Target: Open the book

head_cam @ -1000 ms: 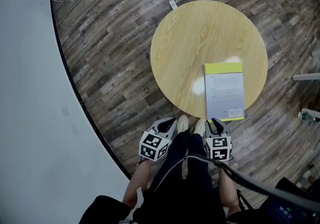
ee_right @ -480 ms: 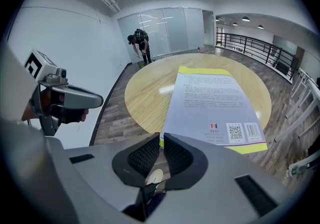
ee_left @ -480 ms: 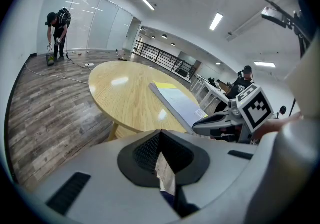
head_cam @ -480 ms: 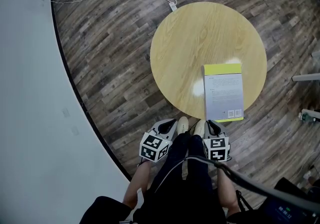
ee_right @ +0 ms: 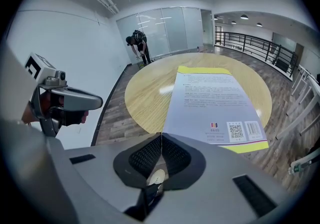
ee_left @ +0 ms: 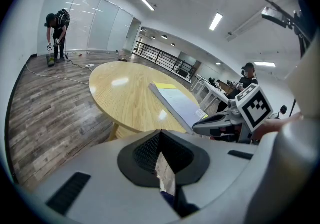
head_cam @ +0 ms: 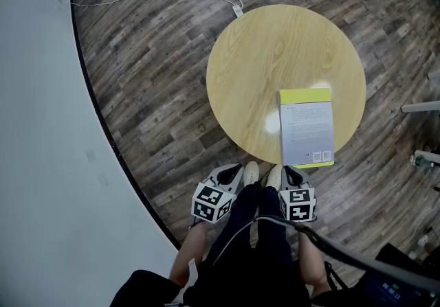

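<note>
Book (head_cam: 306,127) judged light & bendy; cover best pinched at near edge overhanging worktop (head_cam: 254,65). Left claw (head_cam: 232,174) shut, empty; right claw (head_cam: 292,173) just closed, nothing btwn jaws.

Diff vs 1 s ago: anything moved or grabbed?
The right gripper has just been closing its jaws; they now meet with nothing between them, short of the book. Nothing was grabbed or released. Unchanged: the book lies closed, back cover up, on the round table, its near end past the rim; the left gripper stays shut and in place.
</note>
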The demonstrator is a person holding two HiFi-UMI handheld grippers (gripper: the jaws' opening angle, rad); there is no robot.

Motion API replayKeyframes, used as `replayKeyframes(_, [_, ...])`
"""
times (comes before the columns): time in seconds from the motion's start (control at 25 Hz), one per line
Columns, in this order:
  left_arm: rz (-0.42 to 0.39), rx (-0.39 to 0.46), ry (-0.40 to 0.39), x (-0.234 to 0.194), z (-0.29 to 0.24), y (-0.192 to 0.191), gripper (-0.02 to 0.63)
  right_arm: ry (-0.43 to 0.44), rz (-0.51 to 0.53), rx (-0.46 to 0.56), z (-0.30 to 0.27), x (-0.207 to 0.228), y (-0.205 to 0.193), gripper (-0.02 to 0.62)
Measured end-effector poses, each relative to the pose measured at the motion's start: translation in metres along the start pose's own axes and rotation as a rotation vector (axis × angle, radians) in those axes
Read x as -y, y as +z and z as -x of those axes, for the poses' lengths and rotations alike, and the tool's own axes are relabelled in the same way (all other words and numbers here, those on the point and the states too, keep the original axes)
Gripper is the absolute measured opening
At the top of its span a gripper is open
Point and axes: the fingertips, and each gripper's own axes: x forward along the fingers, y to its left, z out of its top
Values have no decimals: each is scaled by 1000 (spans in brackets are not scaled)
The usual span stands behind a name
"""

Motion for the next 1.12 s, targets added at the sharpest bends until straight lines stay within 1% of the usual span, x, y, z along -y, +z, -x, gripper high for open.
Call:
replayKeyframes(0.56, [-3,5,5,2,2,0,-2,10,15,1,5,0,1,8])
replayKeyframes(0.96, [-26,38,3,5,4,21,-2,20,1,31,18,1,11,8])
replayKeyframes(1.12, [-37,42,-3,10,6,27,-2,11,-5,50,26,4,16,8])
